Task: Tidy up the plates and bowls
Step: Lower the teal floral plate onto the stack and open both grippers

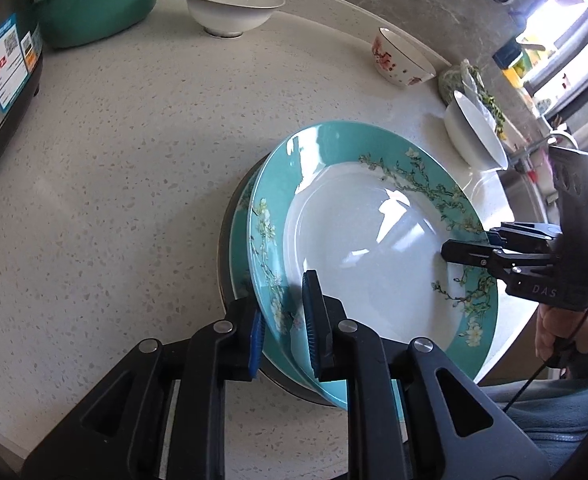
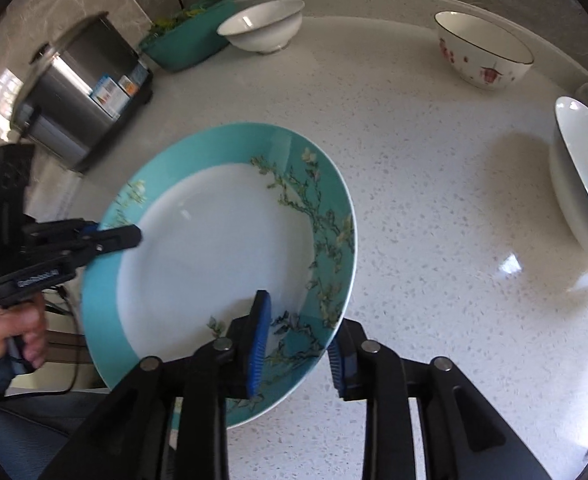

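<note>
A teal plate with a white centre and blossom pattern (image 1: 373, 248) (image 2: 222, 248) is held tilted above the counter. My left gripper (image 1: 284, 332) is shut on its near rim, one blue pad on each face. It hangs just over a second teal plate (image 1: 240, 248), which lies on something dark. In the right wrist view my right gripper (image 2: 297, 354) straddles the opposite rim with its jaws apart, one pad over the plate's top and the other just outside the edge. The left gripper (image 2: 134, 236) shows there at the plate's left rim, and the right gripper (image 1: 453, 252) shows in the left wrist view.
On the speckled white counter (image 1: 114, 200) stand a plain white bowl (image 1: 234, 4) (image 2: 266, 26), a red-flowered bowl (image 1: 401, 58) (image 2: 483, 52) and a large white bowl (image 1: 477, 132) (image 2: 585, 176). A teal basin of greens (image 1: 98, 4) and a steel appliance (image 1: 2, 92) (image 2: 82, 88) sit at the left.
</note>
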Tool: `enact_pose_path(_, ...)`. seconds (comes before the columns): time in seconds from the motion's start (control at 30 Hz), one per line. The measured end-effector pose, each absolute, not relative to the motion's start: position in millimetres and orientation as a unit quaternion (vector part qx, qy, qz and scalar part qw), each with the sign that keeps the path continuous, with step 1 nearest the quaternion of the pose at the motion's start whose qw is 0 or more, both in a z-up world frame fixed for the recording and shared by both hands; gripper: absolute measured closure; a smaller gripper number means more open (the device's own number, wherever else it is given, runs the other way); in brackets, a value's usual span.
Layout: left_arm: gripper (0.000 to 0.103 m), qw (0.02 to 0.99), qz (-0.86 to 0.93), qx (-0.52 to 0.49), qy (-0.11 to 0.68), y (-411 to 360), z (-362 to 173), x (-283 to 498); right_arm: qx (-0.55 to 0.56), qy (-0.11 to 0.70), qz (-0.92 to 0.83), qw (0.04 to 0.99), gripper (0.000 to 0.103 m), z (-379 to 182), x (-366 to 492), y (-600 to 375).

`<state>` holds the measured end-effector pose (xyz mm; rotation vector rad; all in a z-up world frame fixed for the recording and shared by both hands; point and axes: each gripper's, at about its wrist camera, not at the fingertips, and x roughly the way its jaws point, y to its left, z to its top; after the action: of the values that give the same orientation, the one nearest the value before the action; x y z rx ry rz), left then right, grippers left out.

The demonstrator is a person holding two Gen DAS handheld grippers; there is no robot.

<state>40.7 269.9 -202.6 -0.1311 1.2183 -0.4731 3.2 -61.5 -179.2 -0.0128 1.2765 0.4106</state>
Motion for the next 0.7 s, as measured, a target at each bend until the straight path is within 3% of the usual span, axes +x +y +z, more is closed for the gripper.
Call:
enact_pose_path(0.3, 0.088, 0.798, -0.221, -0.056, 0.558, 267.5, -203.2, 43.3, -0.061, 0.582, 0.14, 0.799, 0.066, -181.6, -4.2, -51.2)
enact_pose_path(0.47, 0.086, 0.797, -0.223, -0.06, 0.557, 270.1, -203.8, 42.4, -0.061, 0.58, 0.137, 0.8, 0.058, -180.3, -6.9, -48.8)
enact_pose_path(0.7, 0.085, 0.792, -0.226, -0.092, 0.56, 281.1, -204.2, 42.9, -0.044, 0.575, 0.132, 0.806, 0.057, -181.3, -9.1, -48.7)
